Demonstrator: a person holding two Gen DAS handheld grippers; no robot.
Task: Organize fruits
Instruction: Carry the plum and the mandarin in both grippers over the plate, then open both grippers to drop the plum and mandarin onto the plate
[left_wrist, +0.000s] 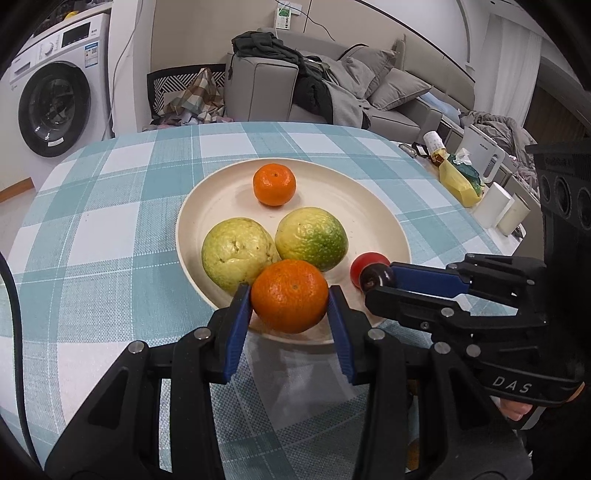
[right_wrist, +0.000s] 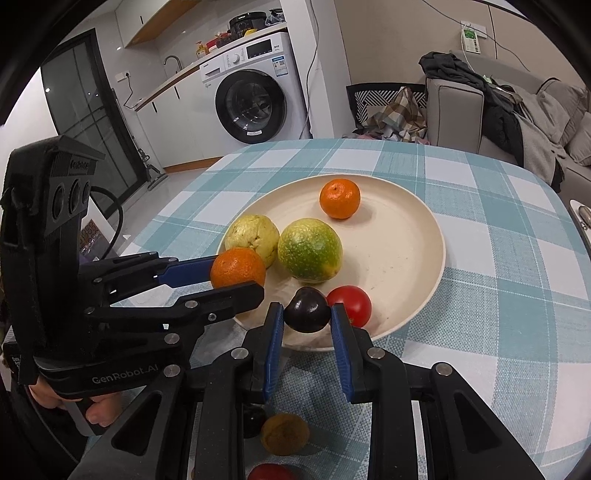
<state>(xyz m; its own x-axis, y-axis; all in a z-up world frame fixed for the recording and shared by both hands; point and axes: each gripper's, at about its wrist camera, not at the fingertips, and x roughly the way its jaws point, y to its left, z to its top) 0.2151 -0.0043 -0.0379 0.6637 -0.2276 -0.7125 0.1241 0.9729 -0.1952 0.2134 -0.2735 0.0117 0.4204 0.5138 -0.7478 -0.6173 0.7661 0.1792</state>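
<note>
A cream plate (left_wrist: 373, 218) (right_wrist: 406, 236) on the checked table holds a small orange (left_wrist: 274, 184) (right_wrist: 340, 198), a pale guava (left_wrist: 238, 253) (right_wrist: 252, 232), a yellow-green citrus (left_wrist: 312, 238) (right_wrist: 309, 249) and a red tomato (left_wrist: 364, 262) (right_wrist: 351, 302). My left gripper (left_wrist: 290, 302) (right_wrist: 236, 275) is shut on a second orange (left_wrist: 290, 295) (right_wrist: 238, 267) over the plate's near rim. My right gripper (right_wrist: 307, 314) (left_wrist: 376, 278) is shut on a dark plum (right_wrist: 307, 309) (left_wrist: 376, 276), just beside the tomato at the plate's edge.
Below my right gripper on the table lie a brown kiwi (right_wrist: 284, 432), a dark fruit (right_wrist: 254, 419) and a red fruit (right_wrist: 271, 472). A yellow bag (left_wrist: 458, 181), white cups (left_wrist: 502, 212) and a kettle (left_wrist: 480, 155) stand off the table's right side. A washing machine and sofa stand behind.
</note>
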